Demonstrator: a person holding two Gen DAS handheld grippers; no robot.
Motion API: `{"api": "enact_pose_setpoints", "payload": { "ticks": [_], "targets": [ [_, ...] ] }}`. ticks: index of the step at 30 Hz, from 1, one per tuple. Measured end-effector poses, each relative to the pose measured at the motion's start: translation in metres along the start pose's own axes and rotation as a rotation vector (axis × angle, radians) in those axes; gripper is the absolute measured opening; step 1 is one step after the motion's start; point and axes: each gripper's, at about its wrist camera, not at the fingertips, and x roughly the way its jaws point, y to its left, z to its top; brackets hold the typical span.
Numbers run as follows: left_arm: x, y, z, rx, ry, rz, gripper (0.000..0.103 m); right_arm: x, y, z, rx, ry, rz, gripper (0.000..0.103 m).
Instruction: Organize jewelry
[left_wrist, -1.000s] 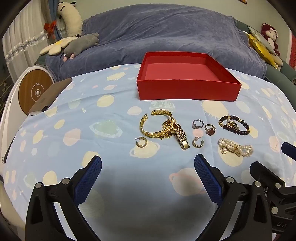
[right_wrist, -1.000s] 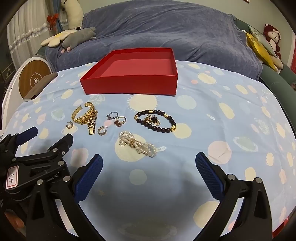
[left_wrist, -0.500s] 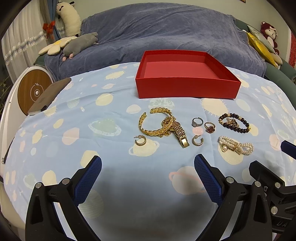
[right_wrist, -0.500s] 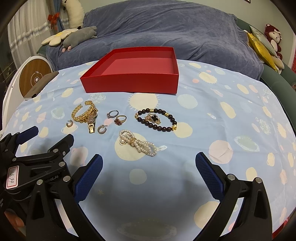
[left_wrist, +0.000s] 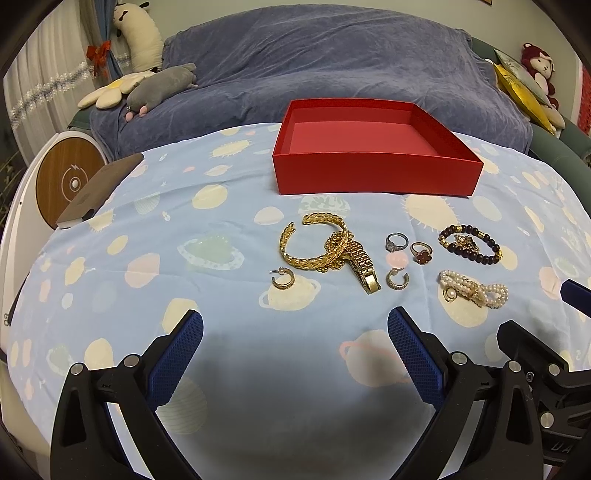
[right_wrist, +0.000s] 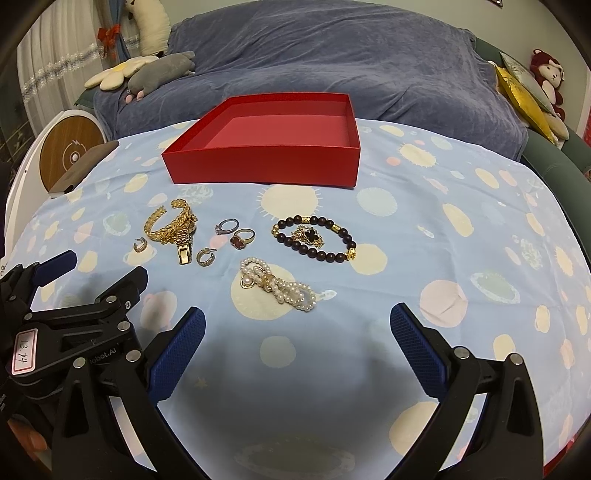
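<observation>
- Right now the left gripper (left_wrist: 295, 345) hangs low over the near part of the patterned cloth (left_wrist: 147, 258), its blue-padded fingers spread wide and holding nothing.
- Farthest left of the pieces, a small gold hoop earring (left_wrist: 282, 280) lies alone, ahead of the left gripper and slightly left of its centre line.
- Next comes a gold tangle: an open cuff bangle (left_wrist: 314, 243) hooked over a link bracelet (left_wrist: 360, 264), whose long axis runs near to far, clasp end toward the tongs.
- Further right sit a silver ring (left_wrist: 396, 242), a red-stone ring (left_wrist: 421, 253) and a second hoop earring (left_wrist: 397, 278), close together but not touching, as far as I can tell.
- Rightmost are a dark bead bracelet (right_wrist: 314, 238) with a gold chain and clover charm inside its loop, and nearer, a pearl bracelet (right_wrist: 277, 282), its long axis slanting from far-left to near-right.
- Beyond all of it stands the empty red box (left_wrist: 376, 173), with nothing in it yet.
- Finally the right gripper (right_wrist: 297, 345) also stands open and empty, just beside the left one.
- My judgement: the pearl bracelet lies straight ahead of the right tongs and just left of centre — the right hand is nearer it, the left nearer the gold pile — so either reach is forward, and the fingers would best close across a piece's short width.
</observation>
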Motion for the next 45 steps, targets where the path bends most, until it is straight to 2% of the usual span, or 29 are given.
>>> {"api": "enact_pose_setpoints", "payload": {
  "ticks": [45],
  "targets": [
    [0.0031, 0.0037, -0.003, -0.001, 0.007, 0.0, 0.098, 0.0011, -0.0006, 0.0009, 0.001, 0.001, 0.002, 0.098]
  ]
}}
